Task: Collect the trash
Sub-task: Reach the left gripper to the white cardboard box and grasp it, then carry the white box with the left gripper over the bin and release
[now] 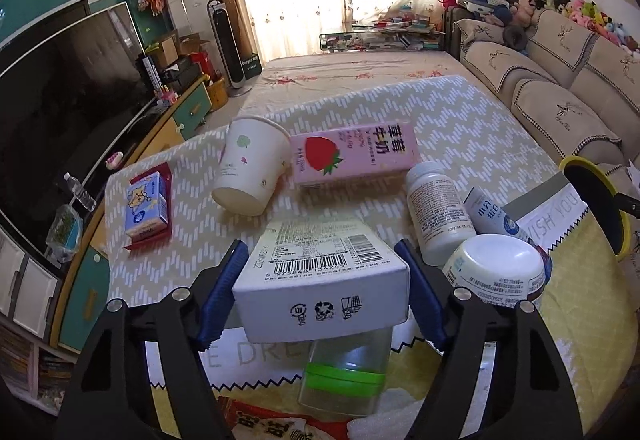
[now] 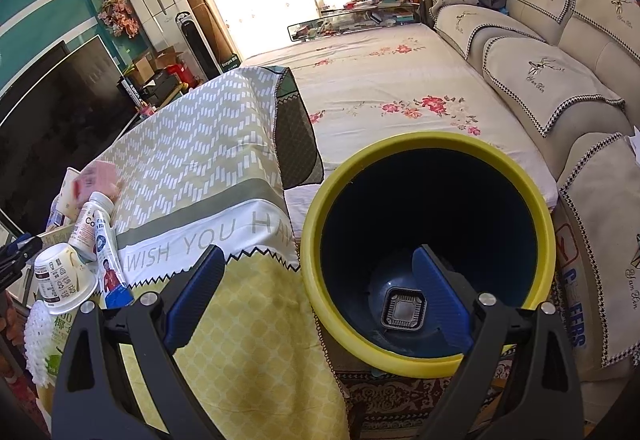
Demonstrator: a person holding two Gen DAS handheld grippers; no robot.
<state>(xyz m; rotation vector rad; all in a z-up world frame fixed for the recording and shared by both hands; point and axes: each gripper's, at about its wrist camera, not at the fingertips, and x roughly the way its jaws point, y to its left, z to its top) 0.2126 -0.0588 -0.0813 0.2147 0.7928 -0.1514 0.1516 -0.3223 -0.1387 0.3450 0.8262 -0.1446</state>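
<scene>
Left wrist view: the left gripper (image 1: 322,272) has a white box (image 1: 320,272) between its blue pads (image 1: 226,292), barcode side up; the left pad sits against the box's edge, while whether the right pad presses on it I cannot tell. Just below the box, nearer the camera, lies a clear jar (image 1: 346,372) with a green band. Ahead of the fingers lie a paper cup (image 1: 250,167) on its side and a pink carton (image 1: 354,155); to the left is a blue carton (image 1: 146,205); to the right stand a white bottle (image 1: 438,213) and an upturned tub (image 1: 496,272). All rest on the patterned cloth (image 1: 460,127). Right wrist view: the right gripper (image 2: 316,298) stands wide open with nothing in it. Its right finger (image 2: 442,292) overlaps the yellow rim of a dark bin (image 2: 516,175), which stands just beside the cloth-covered table, to the right. Far left, the tub and bottle show at the picture's edge.
</scene>
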